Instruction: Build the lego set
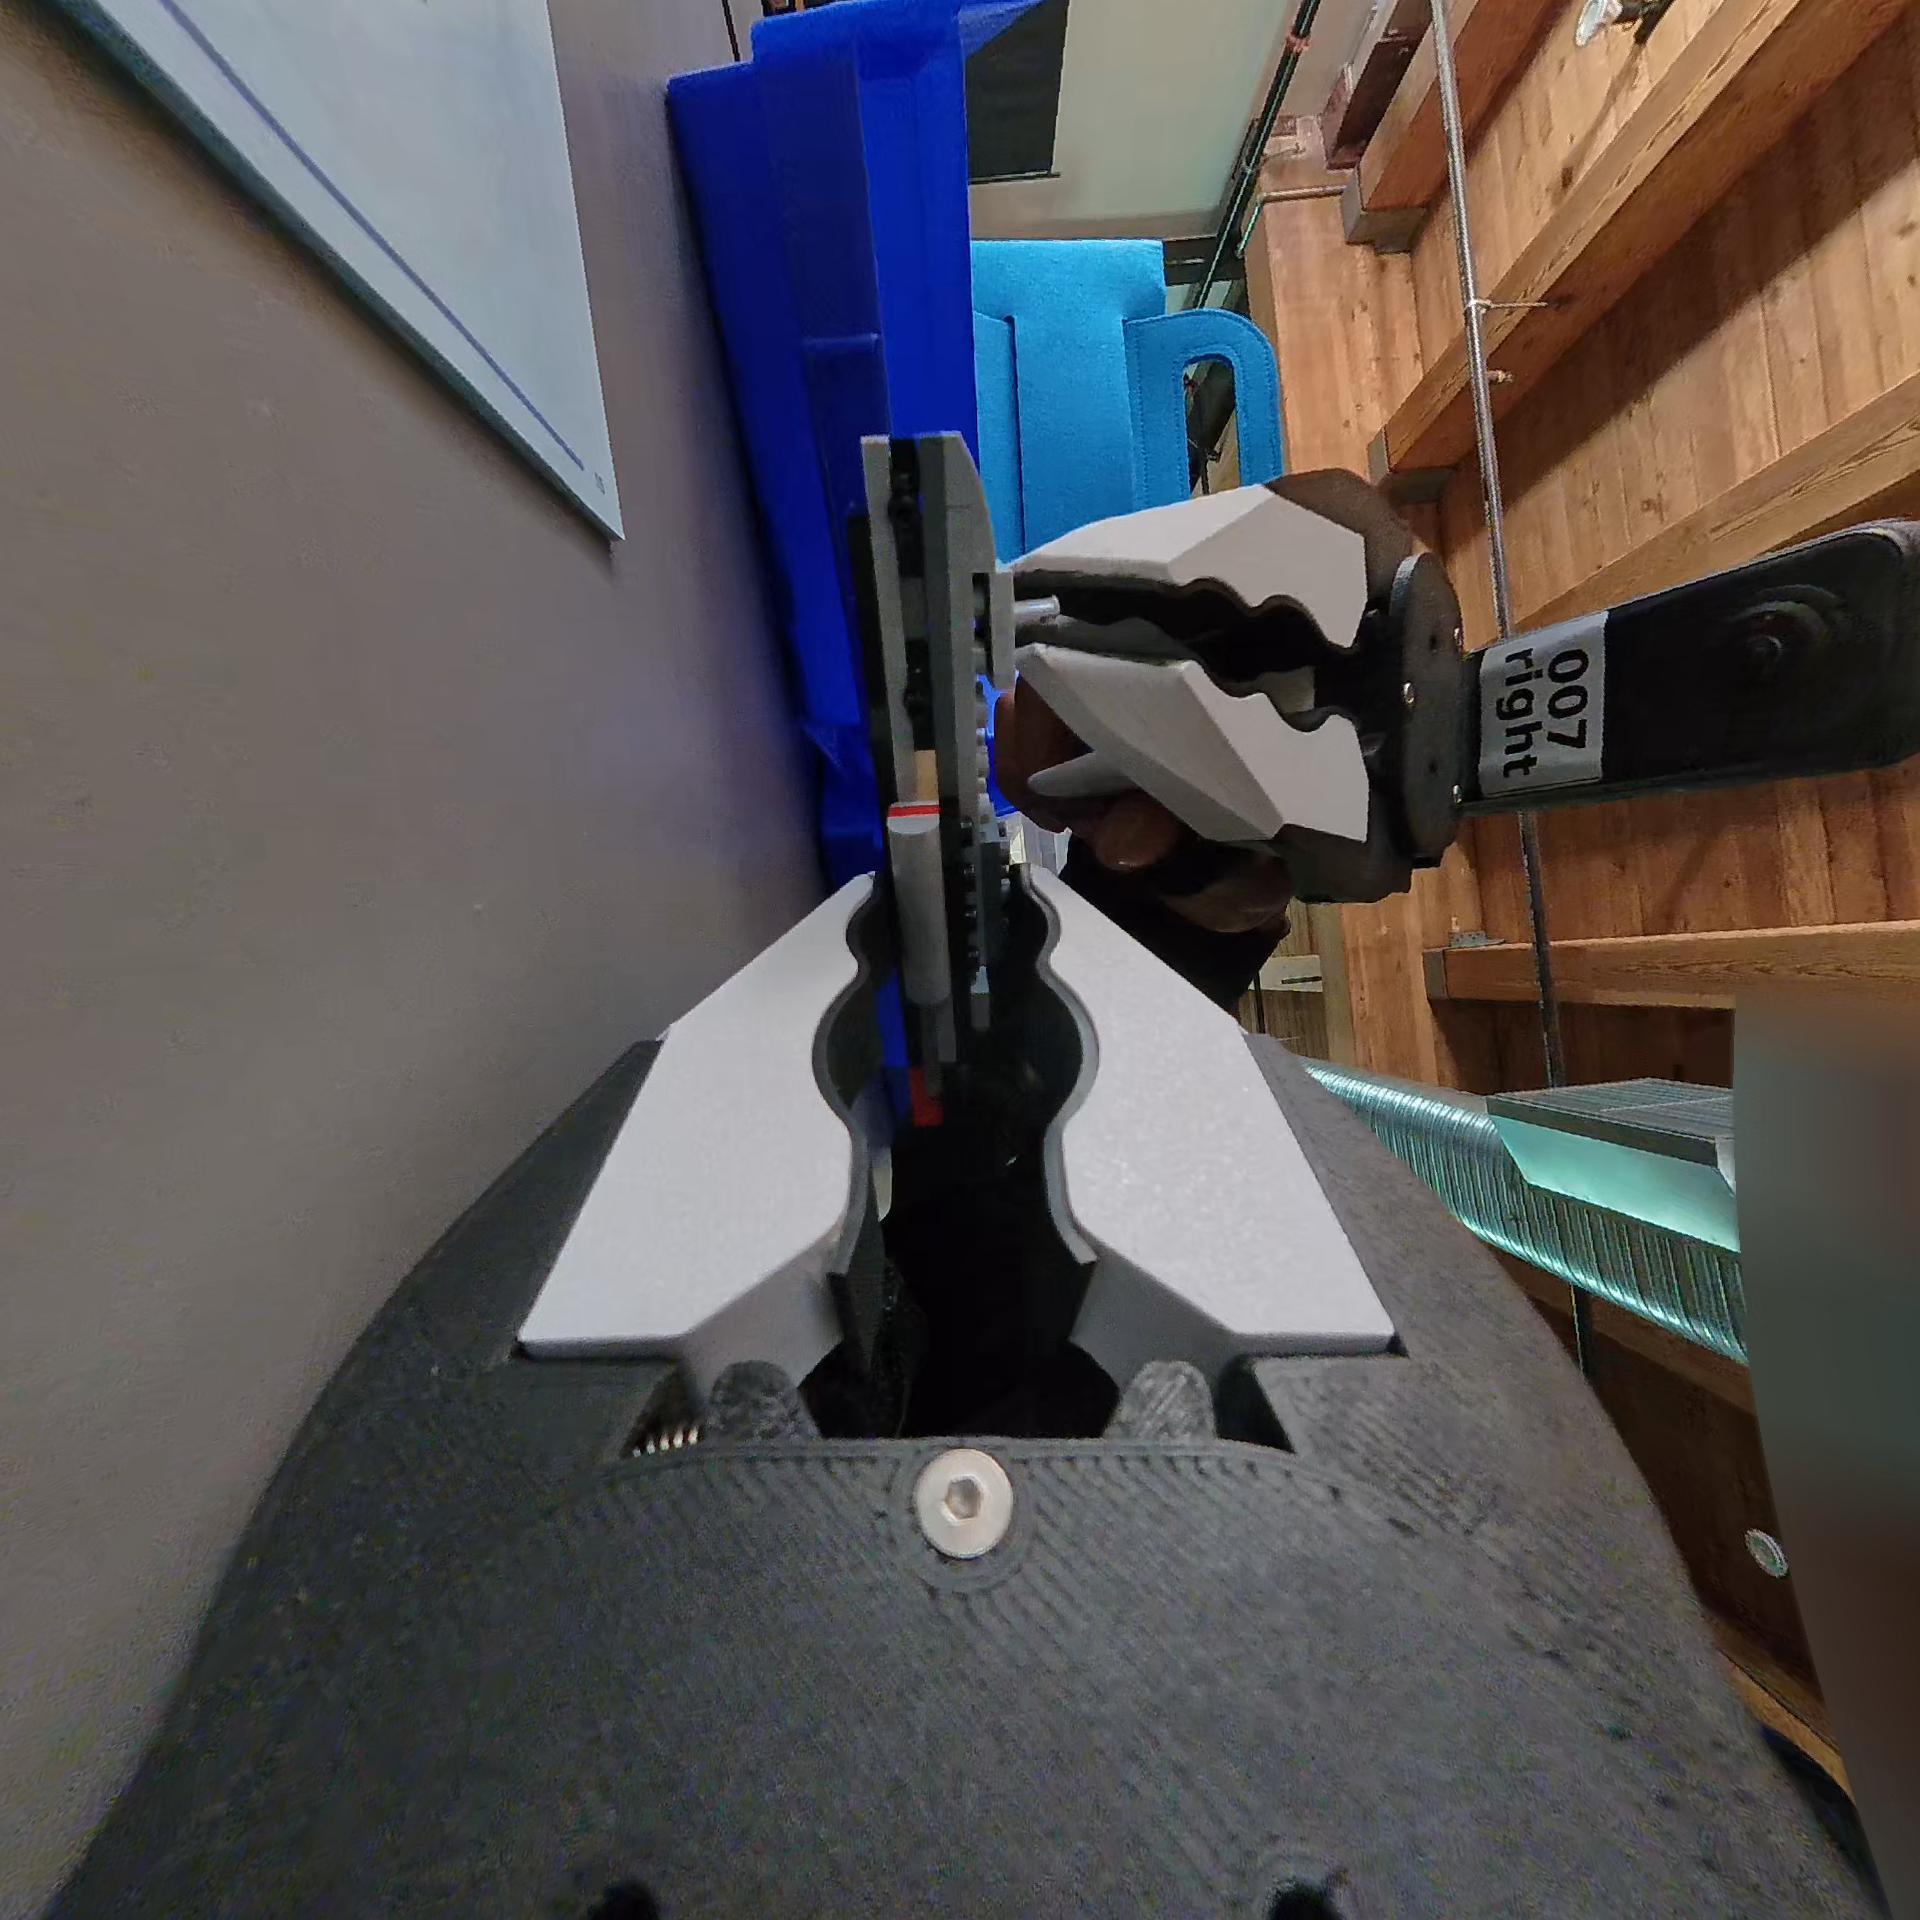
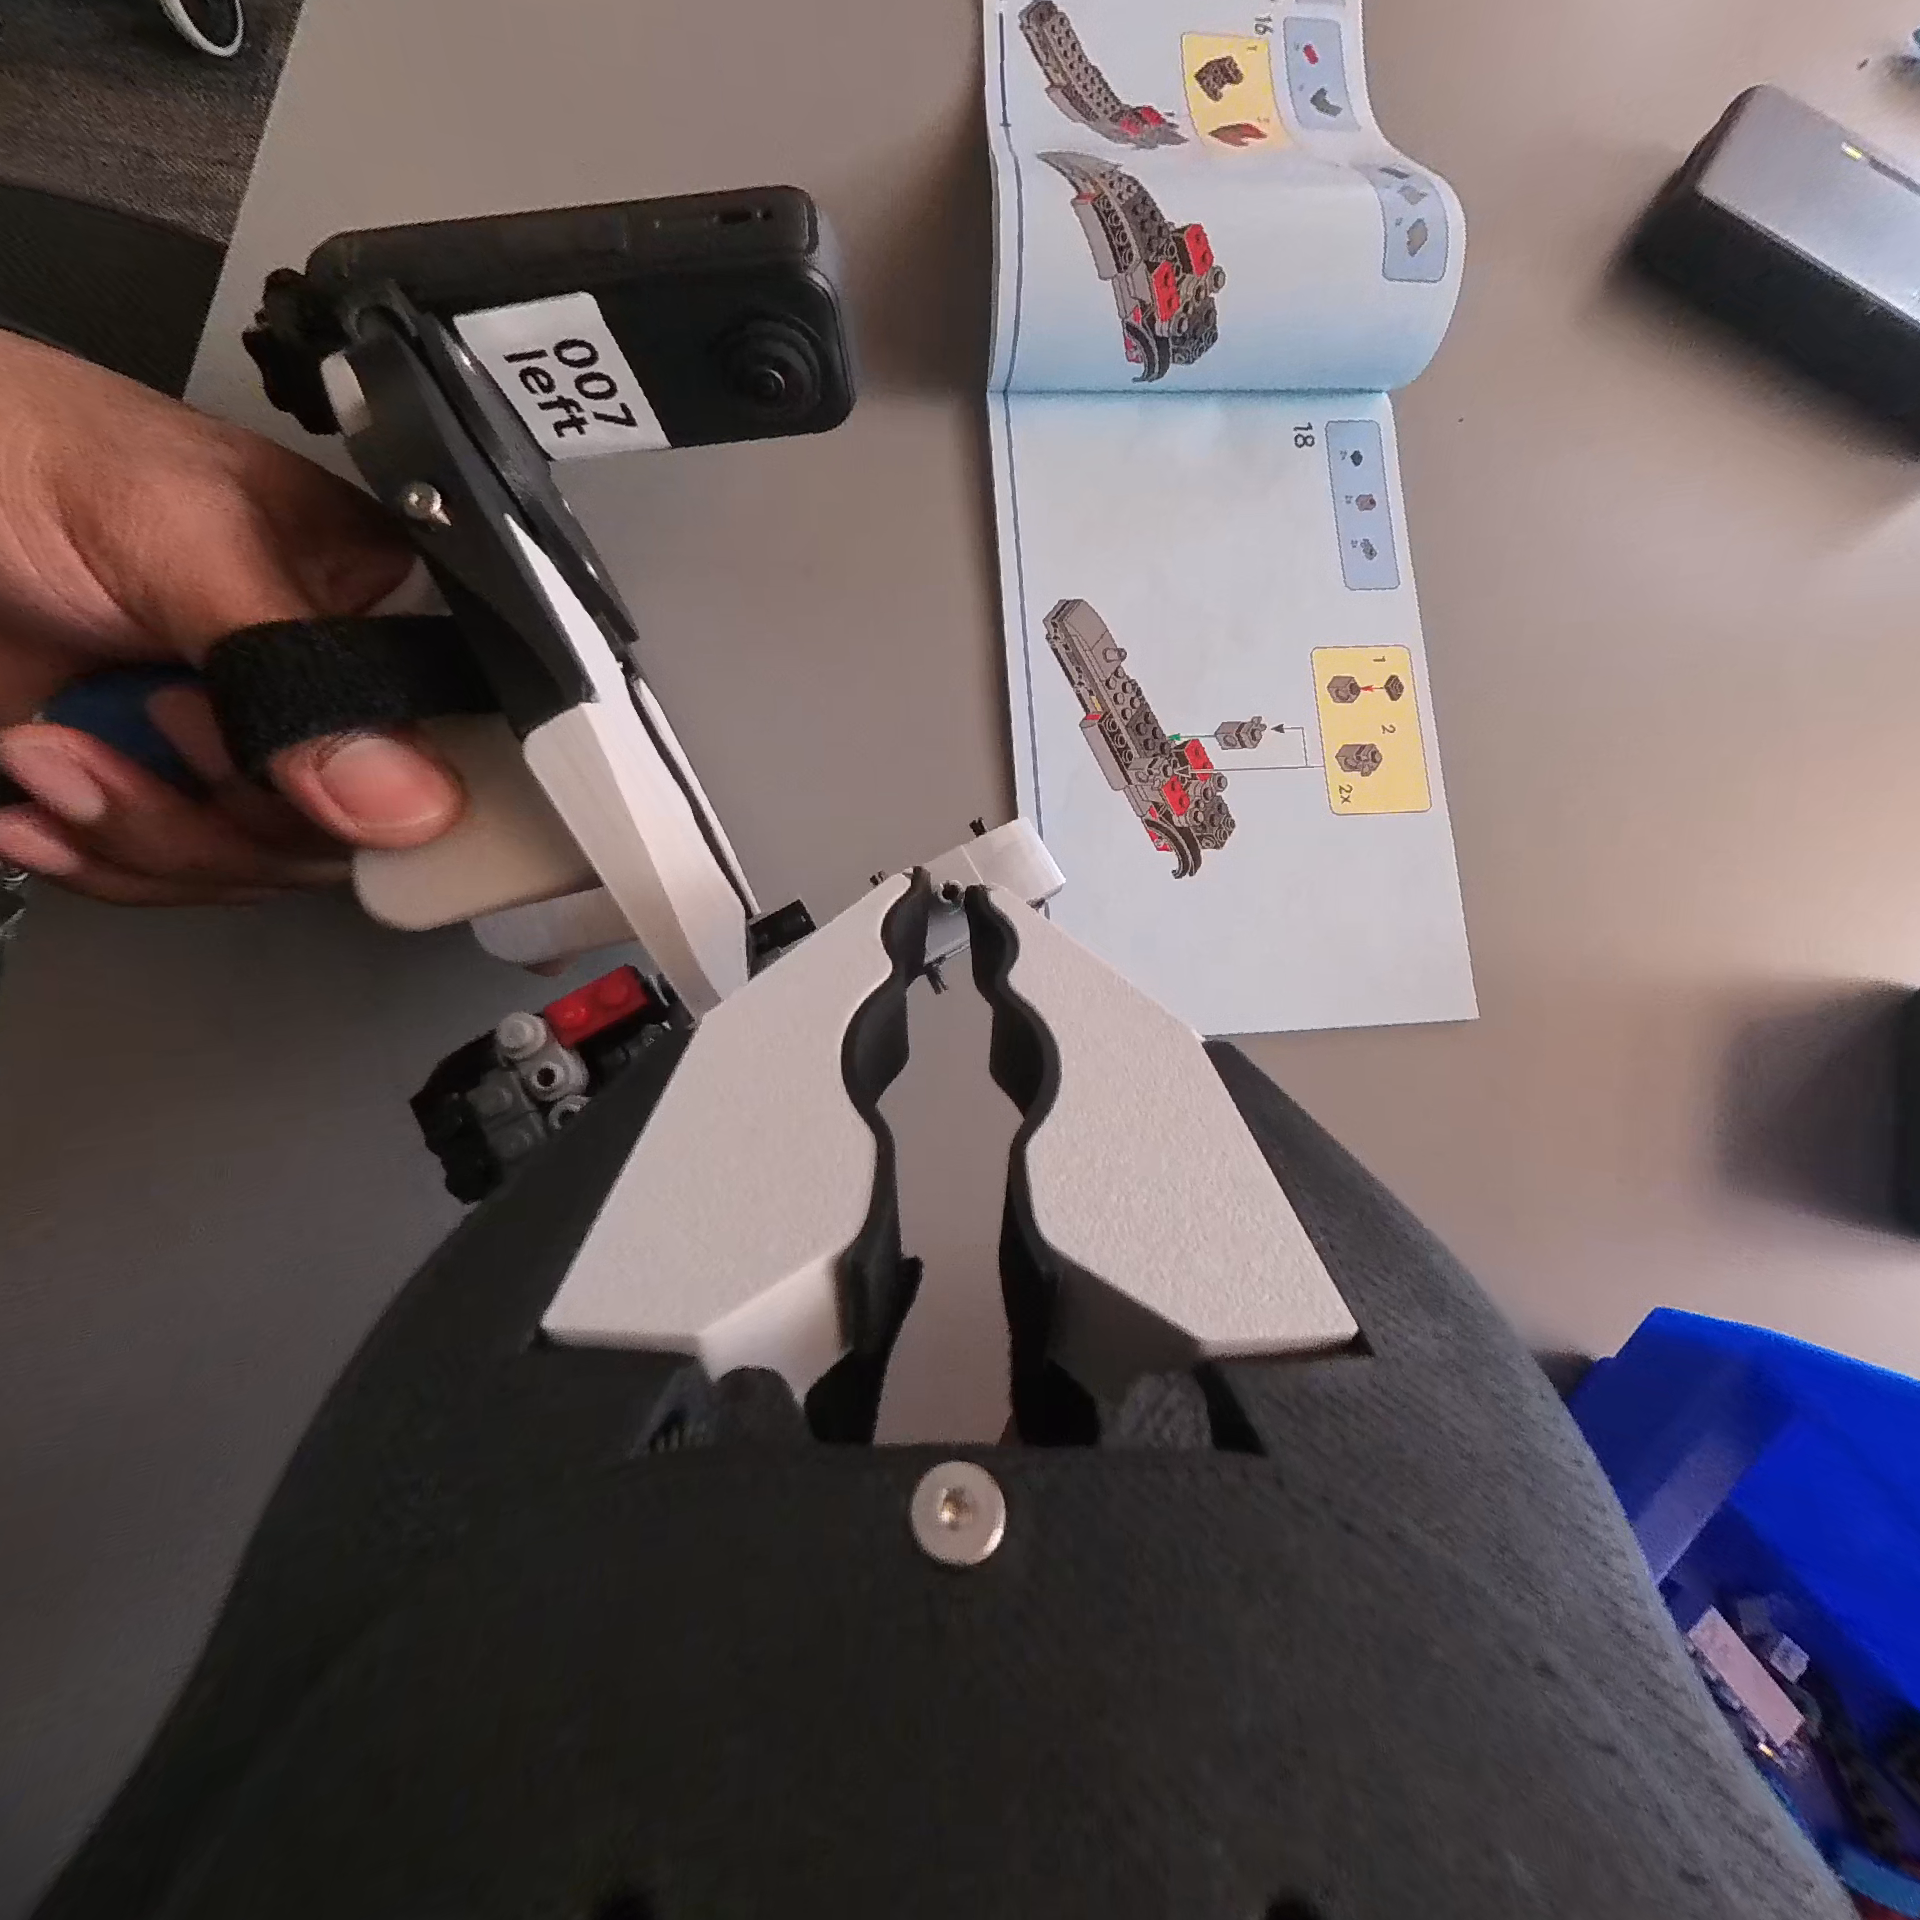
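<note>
Left wrist view shows us the lego model, a long grey and black build with red bits, standing upright between the left tongs, which are clamped on its lower end. Our right tongs come in from the right side and meet the model's upper part; they are closed on a small grey piece that touches the model's side. A hand shows below those tongs, under their grey fingers. Beyond the model we see a blue bin, and left of our tongs a grey table with a booklet on it. In the right wrist view the right tongs pinch the small grey piece at their very tips, with a white part of the model just past them. Left of these tongs the model's dark end with a red brick pokes out beside the left tongs, held by a hand with a black strap over one finger. Ahead and to the right of the tips lies the open booklet on the table. A dark box sits far right, well apart, and the blue bin holding loose bricks is at the lower right.
</note>
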A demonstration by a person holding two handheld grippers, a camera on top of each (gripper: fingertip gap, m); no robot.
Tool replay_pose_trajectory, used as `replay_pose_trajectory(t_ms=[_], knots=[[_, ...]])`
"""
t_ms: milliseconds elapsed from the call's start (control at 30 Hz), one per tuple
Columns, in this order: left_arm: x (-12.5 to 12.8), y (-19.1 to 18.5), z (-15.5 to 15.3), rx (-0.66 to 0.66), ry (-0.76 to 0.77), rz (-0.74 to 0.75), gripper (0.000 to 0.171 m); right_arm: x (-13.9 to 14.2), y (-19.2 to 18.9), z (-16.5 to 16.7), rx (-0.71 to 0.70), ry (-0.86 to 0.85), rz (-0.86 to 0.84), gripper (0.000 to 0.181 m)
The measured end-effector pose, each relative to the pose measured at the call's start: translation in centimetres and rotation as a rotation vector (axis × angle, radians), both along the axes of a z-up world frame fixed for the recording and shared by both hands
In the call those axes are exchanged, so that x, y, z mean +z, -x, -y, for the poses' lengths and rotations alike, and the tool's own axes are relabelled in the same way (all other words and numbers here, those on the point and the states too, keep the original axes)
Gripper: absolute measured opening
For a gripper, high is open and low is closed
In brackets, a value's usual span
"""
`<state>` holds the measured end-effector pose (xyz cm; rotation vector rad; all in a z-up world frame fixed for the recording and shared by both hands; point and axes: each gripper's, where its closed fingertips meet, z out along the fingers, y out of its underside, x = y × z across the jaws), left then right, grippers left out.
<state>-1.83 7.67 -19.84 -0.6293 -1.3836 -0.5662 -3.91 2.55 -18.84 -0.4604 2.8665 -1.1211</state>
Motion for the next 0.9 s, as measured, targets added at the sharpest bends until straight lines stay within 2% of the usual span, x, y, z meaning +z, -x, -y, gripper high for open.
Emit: replay_pose_trajectory(t_ms=[433,567,667,767,833,900], knots=[[0.0,0.0,0.0,0.0,0.001,-0.002,0.021,0.5,-0.3,0.2,0.011,0.025,0.011,0.01],[0.1,-0.1,0.0,-0.001,-0.003,-0.008,0.021,1.5,0.0,0.4,-0.025,0.077,0.064,0.015],[0.3,-0.2,0.0,-0.009,-0.012,-0.019,0.021,2.5,1.8,0.5,-0.204,0.154,0.232,0.025],[0.7,-0.5,-0.3,-0.036,-0.024,-0.042,0.021,2.9,3.2,-0.3,-0.418,0.291,0.579,0.036],[1.0,-0.7,-0.4,-0.05,-0.032,-0.059,0.021,3.0,3.5,-1.0,-0.494,0.373,0.75,0.041],[1.3,-0.9,-0.7,-0.072,-0.039,-0.072,0.021,2.4,3.3,-1.6,-0.535,0.41,0.849,0.041]])
